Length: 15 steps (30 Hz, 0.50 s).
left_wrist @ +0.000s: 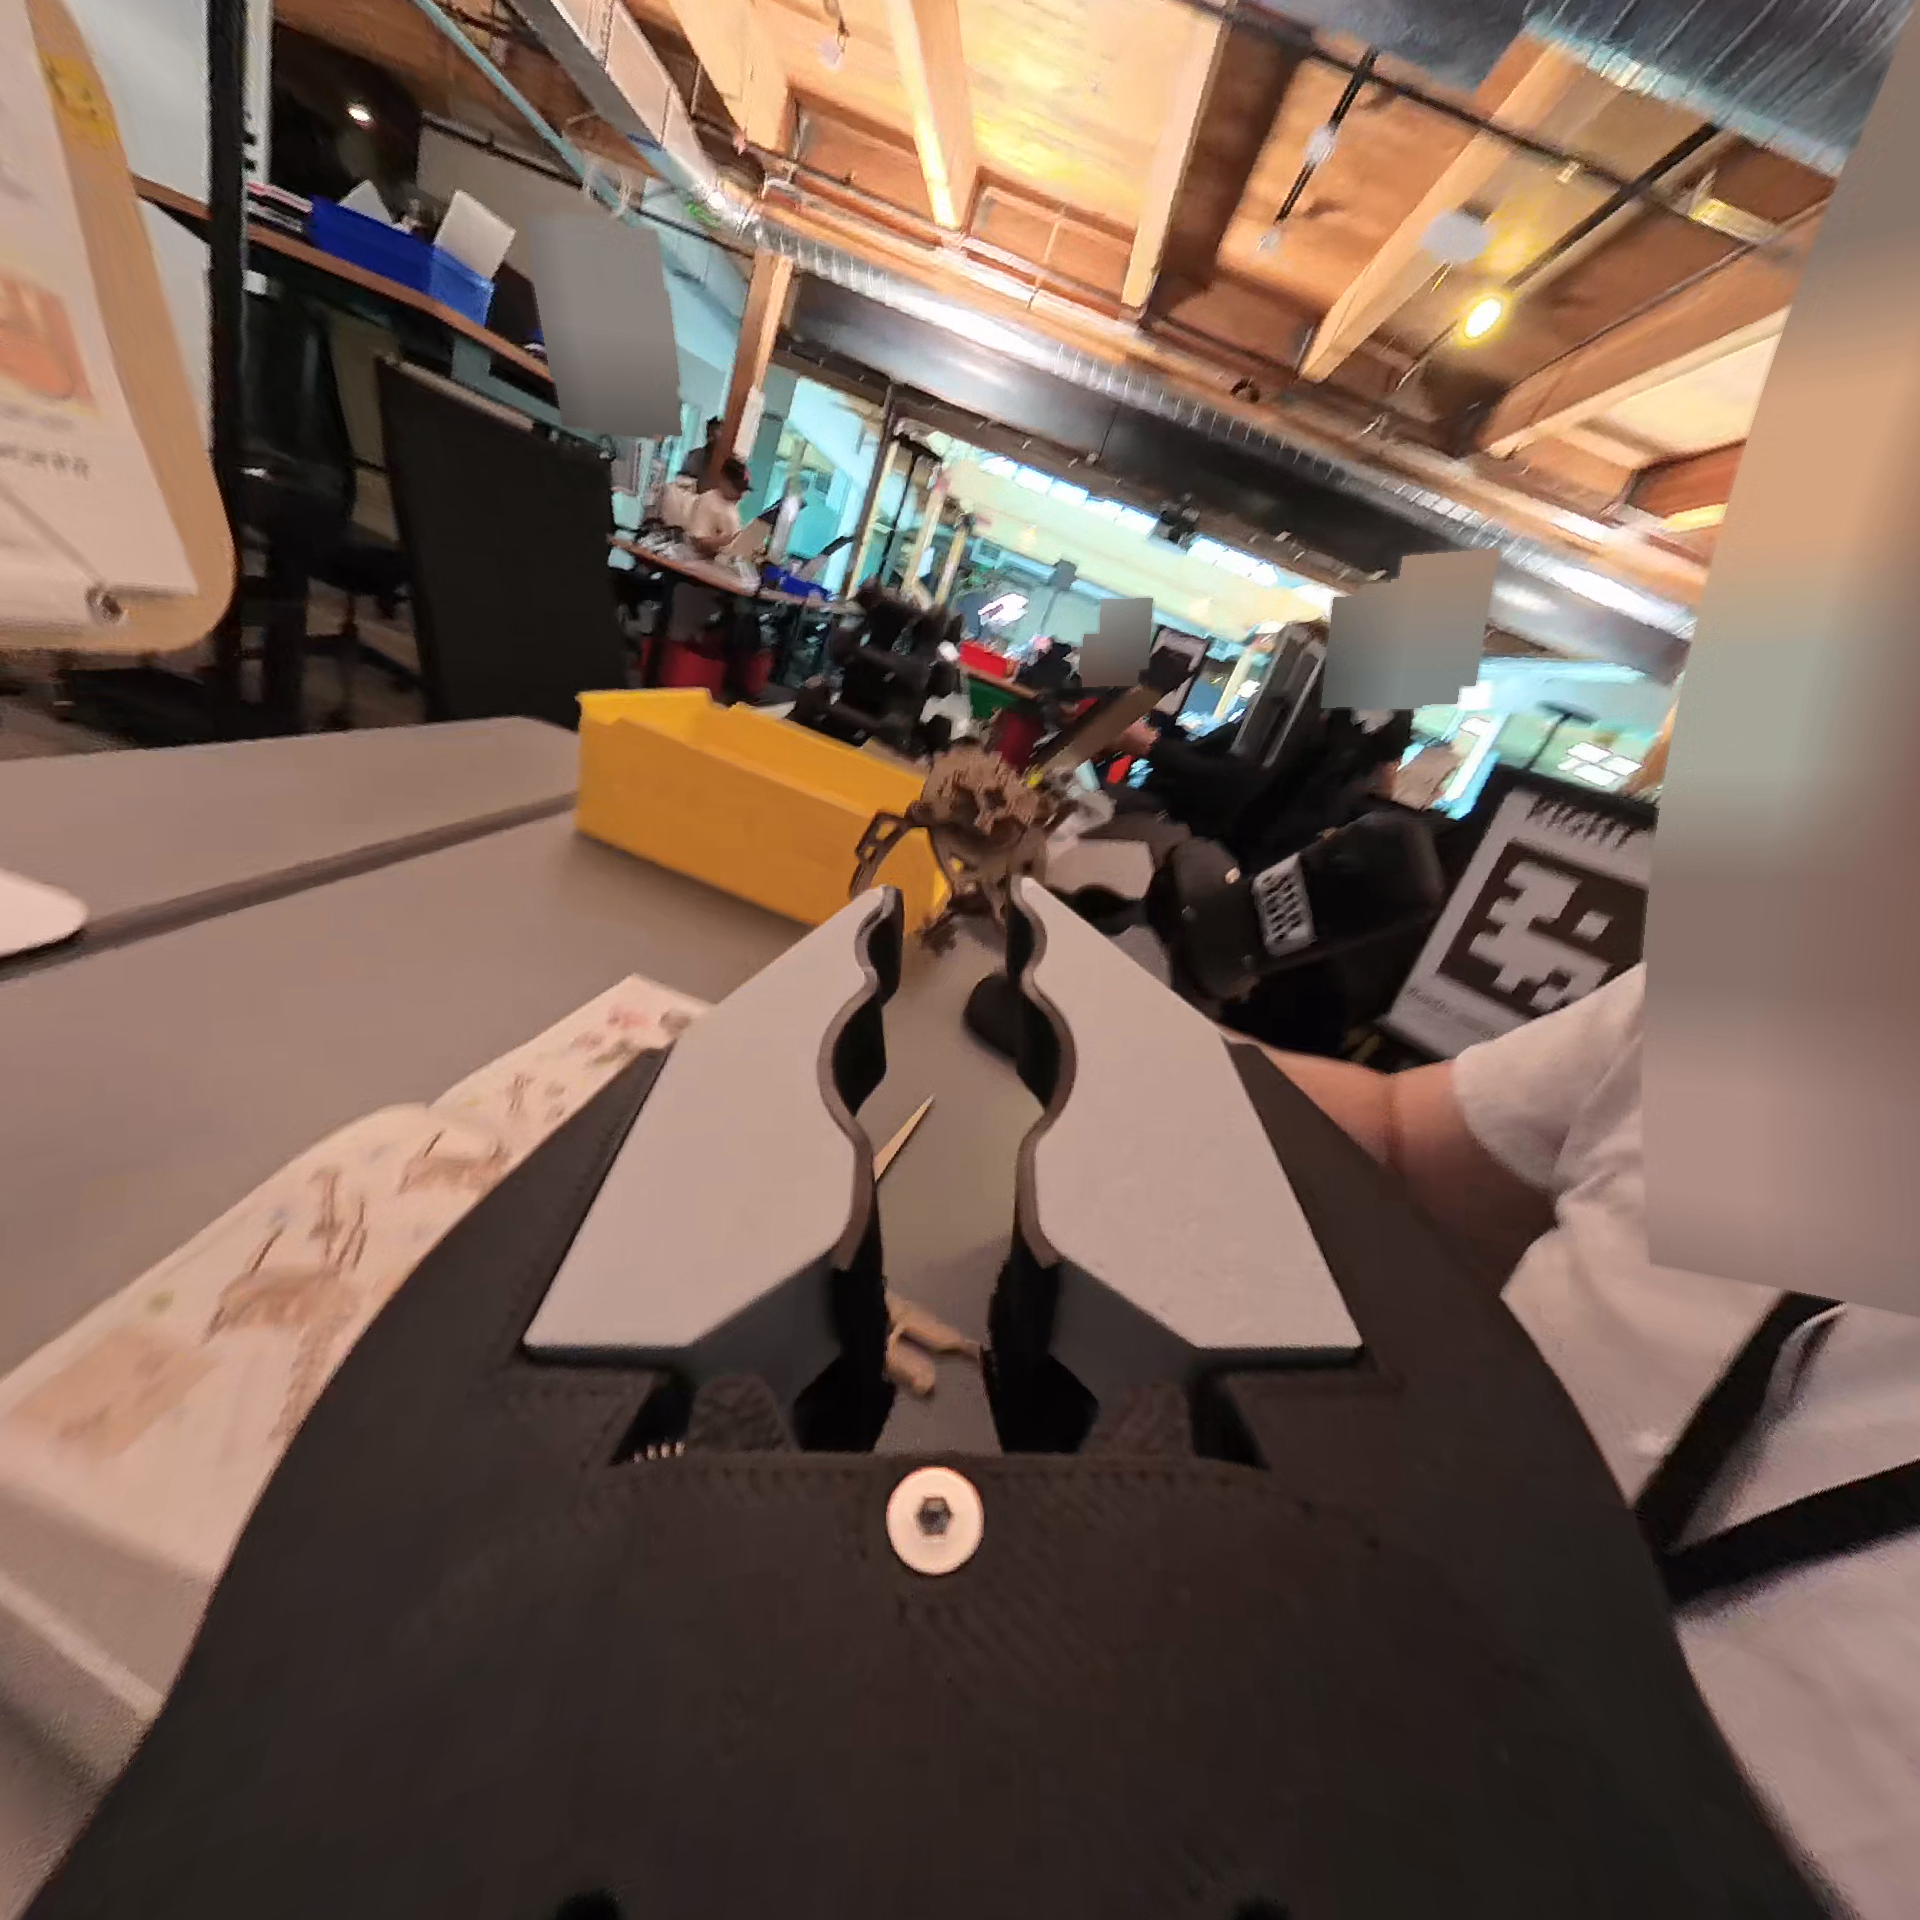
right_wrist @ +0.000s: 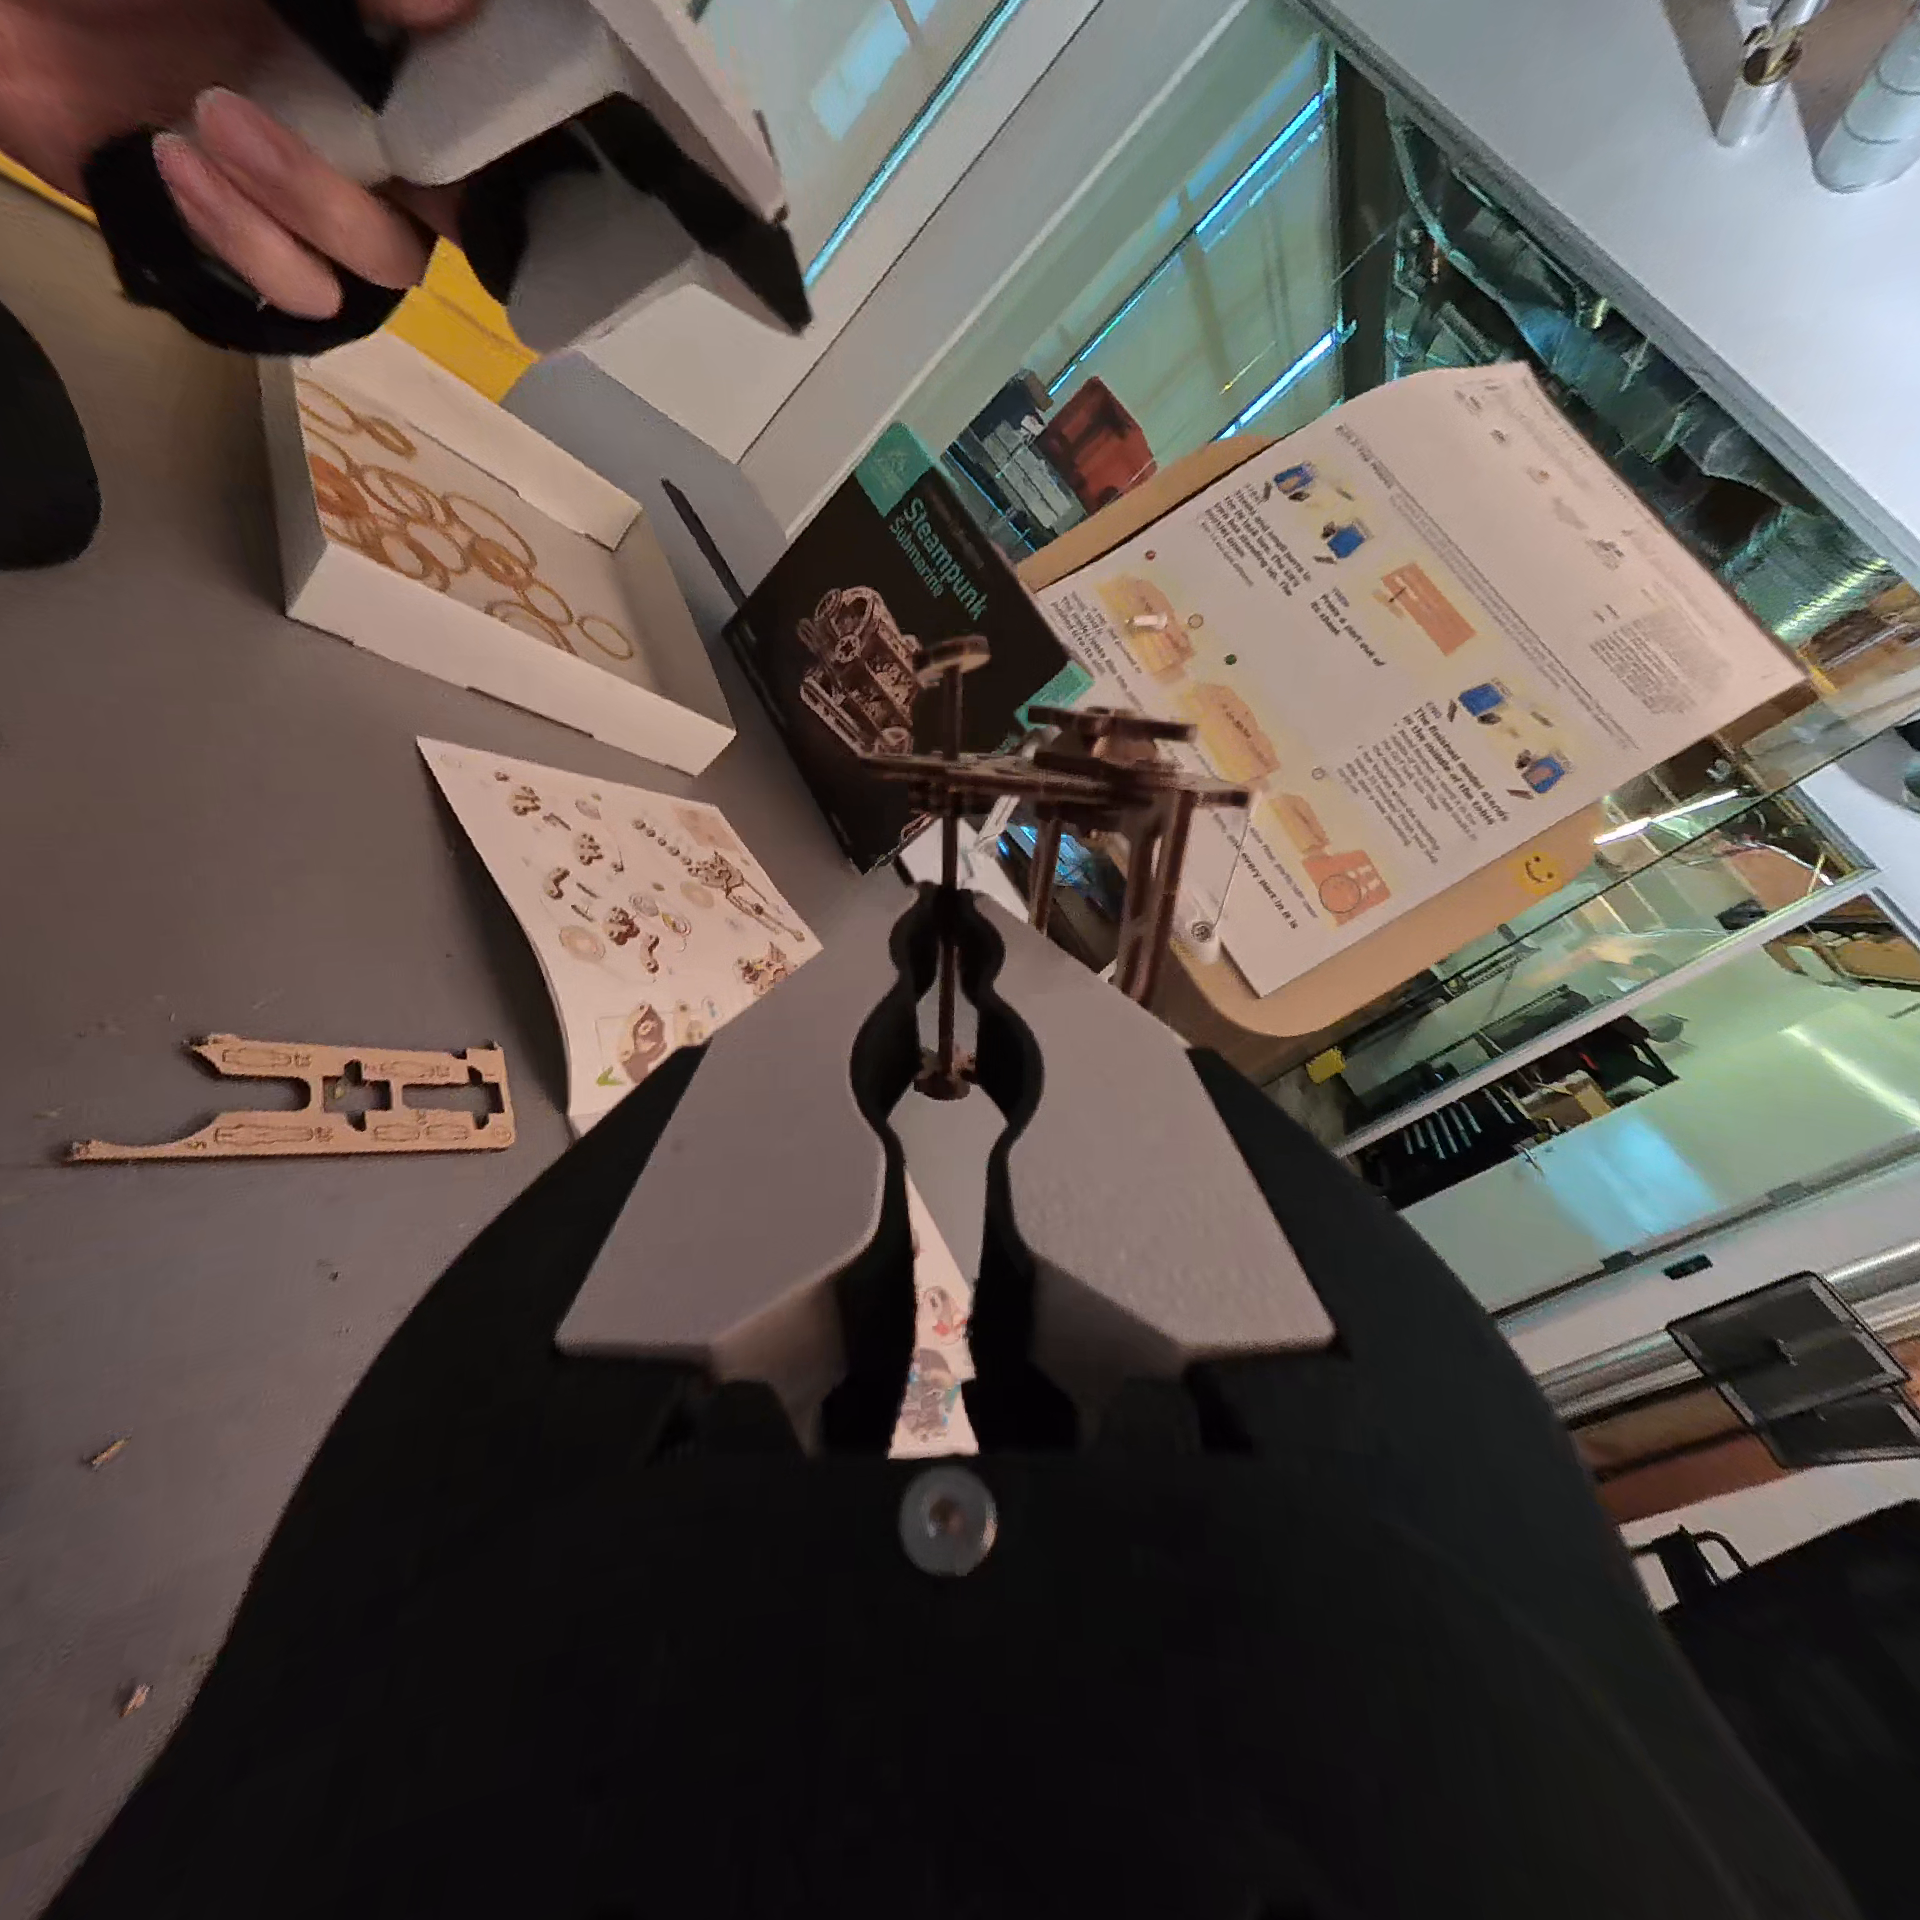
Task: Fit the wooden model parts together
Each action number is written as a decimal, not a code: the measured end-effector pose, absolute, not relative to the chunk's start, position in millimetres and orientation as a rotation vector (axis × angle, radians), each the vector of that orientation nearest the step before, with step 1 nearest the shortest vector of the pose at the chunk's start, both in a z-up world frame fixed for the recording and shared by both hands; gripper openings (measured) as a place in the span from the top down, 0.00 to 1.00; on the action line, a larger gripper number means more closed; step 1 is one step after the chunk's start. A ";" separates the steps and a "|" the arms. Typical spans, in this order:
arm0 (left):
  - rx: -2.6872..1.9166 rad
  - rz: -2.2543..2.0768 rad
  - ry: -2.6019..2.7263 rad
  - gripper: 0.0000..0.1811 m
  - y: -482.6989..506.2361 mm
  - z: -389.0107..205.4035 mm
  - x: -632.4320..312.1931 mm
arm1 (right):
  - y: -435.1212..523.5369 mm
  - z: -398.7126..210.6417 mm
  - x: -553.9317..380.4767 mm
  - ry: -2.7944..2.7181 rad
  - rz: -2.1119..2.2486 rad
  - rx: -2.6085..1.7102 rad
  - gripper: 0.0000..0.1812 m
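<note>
My right gripper (right_wrist: 943, 914) is shut on the thin rod of a dark wooden model assembly (right_wrist: 1049, 774) and holds it up above the grey table (right_wrist: 187, 862). The flat plates and legs of the model stick out past the fingertips. In the left wrist view the same model (left_wrist: 977, 831) hangs just beyond my left gripper (left_wrist: 954, 902). The left jaws stand apart with nothing gripped between them. A thin wooden sliver (left_wrist: 902, 1135) and a small pale wooden part (left_wrist: 914, 1351) show in the gap between the fingers, apparently lying below on the table. The left gripper also shows in the right wrist view (right_wrist: 665, 197), top left, held by a hand.
A yellow bin (left_wrist: 727, 800) stands on the table behind the model. A white box of wooden ring sheets (right_wrist: 457, 540), a parts sheet (right_wrist: 644, 914), a flat wooden offcut (right_wrist: 312, 1107), a dark kit box (right_wrist: 894, 644) and an upright instruction board (right_wrist: 1403, 665) surround the work spot. A person's arm (left_wrist: 1403, 1132) is at right.
</note>
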<state>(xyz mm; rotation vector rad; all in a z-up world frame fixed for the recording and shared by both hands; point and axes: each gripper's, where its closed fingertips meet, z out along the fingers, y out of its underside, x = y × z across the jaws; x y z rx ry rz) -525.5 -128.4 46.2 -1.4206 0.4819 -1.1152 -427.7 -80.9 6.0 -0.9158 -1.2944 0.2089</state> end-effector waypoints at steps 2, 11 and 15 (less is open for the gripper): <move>-1.465 -1.063 0.520 0.91 -128.6 31.0 -519.6 | -80.2 -4.2 -429.8 -1.300 0.188 -0.914 1.00; -1.656 -0.733 0.781 0.87 -132.1 -20.9 -474.6 | -83.4 -31.6 -437.5 -1.393 0.162 -0.919 1.00; -1.698 -0.673 0.776 0.86 -129.1 -32.7 -458.5 | -90.2 -37.3 -442.4 -1.425 0.146 -0.894 1.00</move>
